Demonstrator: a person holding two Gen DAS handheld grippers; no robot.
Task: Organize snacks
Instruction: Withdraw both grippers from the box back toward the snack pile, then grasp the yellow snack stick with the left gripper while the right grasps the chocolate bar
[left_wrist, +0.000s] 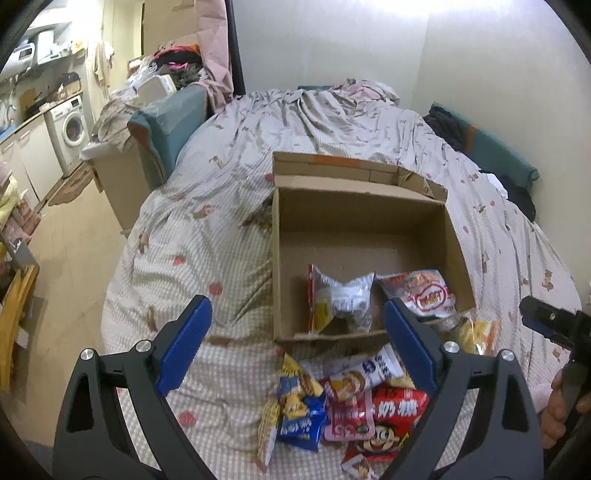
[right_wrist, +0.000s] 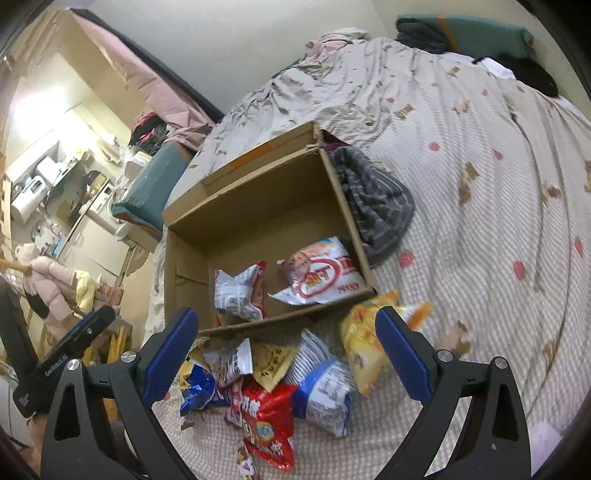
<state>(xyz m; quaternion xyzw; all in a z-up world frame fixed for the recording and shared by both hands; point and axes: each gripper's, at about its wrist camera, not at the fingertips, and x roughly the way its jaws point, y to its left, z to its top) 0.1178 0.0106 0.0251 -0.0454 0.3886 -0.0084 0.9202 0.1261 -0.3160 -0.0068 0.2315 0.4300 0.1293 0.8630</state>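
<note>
An open cardboard box (left_wrist: 354, 214) (right_wrist: 258, 206) lies on the bed. Inside it are a silver and red snack packet (left_wrist: 341, 299) (right_wrist: 240, 291) and a white packet with a red stamp (left_wrist: 424, 291) (right_wrist: 321, 277). A pile of snack packets (left_wrist: 351, 402) (right_wrist: 280, 387) lies on the bedspread in front of the box, with a yellow packet (left_wrist: 476, 332) (right_wrist: 364, 347) at its right. My left gripper (left_wrist: 295, 339) is open and empty above the pile. My right gripper (right_wrist: 286, 347) is open and empty above the pile too; it also shows at the right edge of the left wrist view (left_wrist: 543, 317).
A grey striped cloth (right_wrist: 376, 206) lies against the box's right side. Dark clothes and a teal cushion (right_wrist: 480, 37) lie at the bed's far right. A teal chair with laundry (left_wrist: 166, 122) stands left of the bed, and a washing machine (left_wrist: 70, 129) beyond.
</note>
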